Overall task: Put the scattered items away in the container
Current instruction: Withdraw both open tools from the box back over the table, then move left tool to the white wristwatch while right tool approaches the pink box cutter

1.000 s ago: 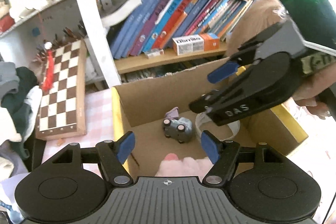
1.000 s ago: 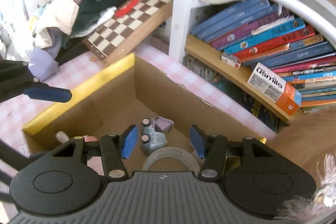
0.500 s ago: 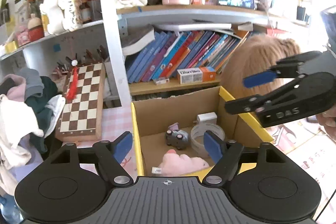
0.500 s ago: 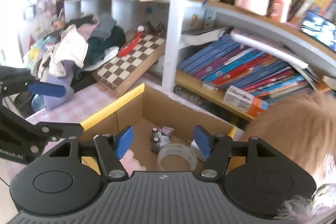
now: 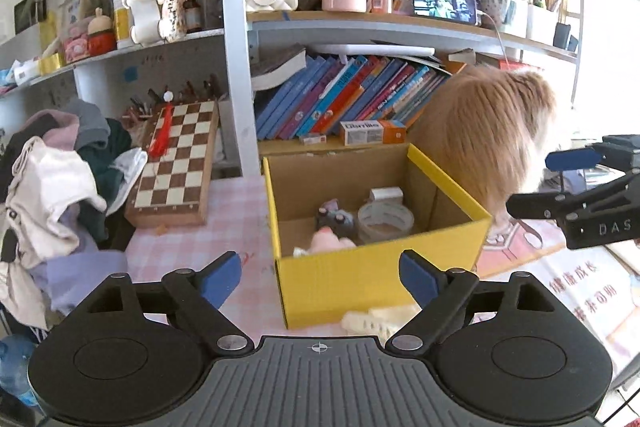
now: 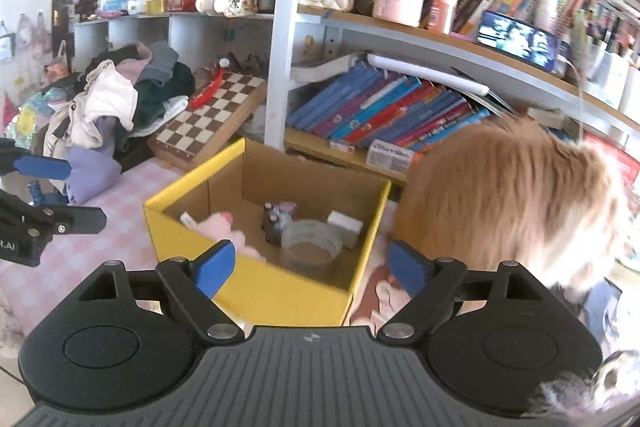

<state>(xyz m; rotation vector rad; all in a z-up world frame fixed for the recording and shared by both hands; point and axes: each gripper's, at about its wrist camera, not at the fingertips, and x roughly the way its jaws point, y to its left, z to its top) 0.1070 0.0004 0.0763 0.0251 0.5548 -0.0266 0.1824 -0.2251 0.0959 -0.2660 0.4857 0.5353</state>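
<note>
**On pink check cloth: box filled, both grippers empty**

On the pink checked table (image 5: 240, 211), below the bookshelf (image 5: 360, 23), sits the yellow-rimmed cardboard box (image 5: 376, 279). Holds a pink plush (image 5: 326, 241), a grey toy car (image 5: 336, 219), a tape roll (image 5: 386, 221) and a small white block (image 5: 386, 194) (block against the back wall, roll just in front of it, car beside the roll). Outside, touching the box's near wall: a pale ridged item (image 5: 372, 323), too blurred to name.

Left gripper (image 5: 320, 273): jaws opening, wide apart, nothing between the pads, short of the box's near side. Right gripper (image 6: 306, 267): likewise opening, wide, gripping nothing, set before the near corner.

Right of the box, a fluffy tan animal (image 5: 488, 139), close against it. Left of it, a chessboard (image 5: 176, 163) leaning at the shelf, then heaped clothes (image 5: 52, 179).
</note>
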